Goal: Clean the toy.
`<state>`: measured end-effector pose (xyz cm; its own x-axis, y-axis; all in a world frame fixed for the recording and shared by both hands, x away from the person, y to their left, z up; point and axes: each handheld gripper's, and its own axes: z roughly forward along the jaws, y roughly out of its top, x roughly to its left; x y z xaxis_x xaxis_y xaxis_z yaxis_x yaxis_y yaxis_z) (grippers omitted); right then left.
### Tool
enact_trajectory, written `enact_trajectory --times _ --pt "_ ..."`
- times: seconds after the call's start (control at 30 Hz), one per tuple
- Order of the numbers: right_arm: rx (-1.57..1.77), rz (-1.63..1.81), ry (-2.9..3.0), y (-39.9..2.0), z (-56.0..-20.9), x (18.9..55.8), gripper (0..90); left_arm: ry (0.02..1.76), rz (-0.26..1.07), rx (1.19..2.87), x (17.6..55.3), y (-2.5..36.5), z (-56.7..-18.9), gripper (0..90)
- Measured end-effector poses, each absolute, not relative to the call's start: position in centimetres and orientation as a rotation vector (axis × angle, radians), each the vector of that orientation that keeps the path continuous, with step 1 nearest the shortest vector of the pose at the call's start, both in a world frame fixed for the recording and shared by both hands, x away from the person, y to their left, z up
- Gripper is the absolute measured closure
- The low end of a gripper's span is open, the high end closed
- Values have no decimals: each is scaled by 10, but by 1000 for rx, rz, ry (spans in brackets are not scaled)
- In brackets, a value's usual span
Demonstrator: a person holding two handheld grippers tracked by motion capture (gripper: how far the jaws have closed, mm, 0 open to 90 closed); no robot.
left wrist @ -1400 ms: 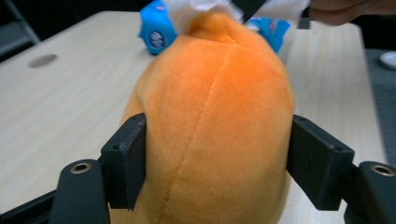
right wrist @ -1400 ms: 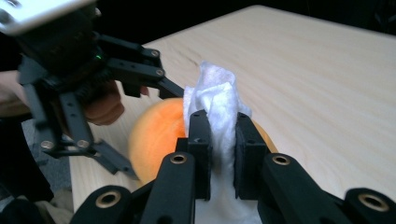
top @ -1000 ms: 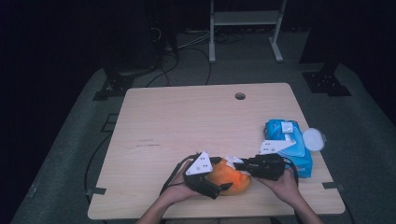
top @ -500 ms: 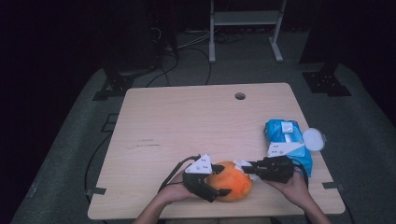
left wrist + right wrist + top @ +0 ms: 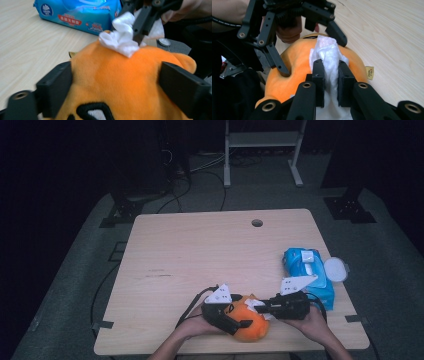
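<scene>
Both forearms come in from the near edge, hands close together. The left gripper (image 5: pixel 235 317) points toward the right hand, its jaws pressed against either side of an orange toy (image 5: pixel 250 325) after just opening a little. The right gripper (image 5: pixel 262 306) points left, jaws clamped on a white wipe (image 5: pixel 329 57) that touches the toy's top.

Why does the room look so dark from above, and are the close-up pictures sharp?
High view: light falls on the table alone, the floor and room behind sink into black. Left gripper view: the orange plush toy is soft and slightly blurred up close, the wipe pack clearer. Right gripper view: evenly lit, the white wipe crisp, no glare.
</scene>
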<state>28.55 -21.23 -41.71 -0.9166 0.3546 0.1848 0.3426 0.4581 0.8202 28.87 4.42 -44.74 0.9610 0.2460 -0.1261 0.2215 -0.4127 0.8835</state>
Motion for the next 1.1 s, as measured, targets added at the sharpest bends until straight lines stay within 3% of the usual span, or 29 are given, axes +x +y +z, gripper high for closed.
enact_trajectory --times 0.17,0.43,0.77,1.1 --pt "686 1542 2646 -218 -418 290 782 362 60 1986 287 45 -445 328" --pt "725 1600 2567 -229 -413 292 783 347 164 1955 282 47 -433 456" --pt "731 1607 2527 -227 -408 290 783 361 318 1983 282 54 -425 468" --pt "711 1425 2557 -213 -417 291 785 337 240 2017 281 60 -433 406"
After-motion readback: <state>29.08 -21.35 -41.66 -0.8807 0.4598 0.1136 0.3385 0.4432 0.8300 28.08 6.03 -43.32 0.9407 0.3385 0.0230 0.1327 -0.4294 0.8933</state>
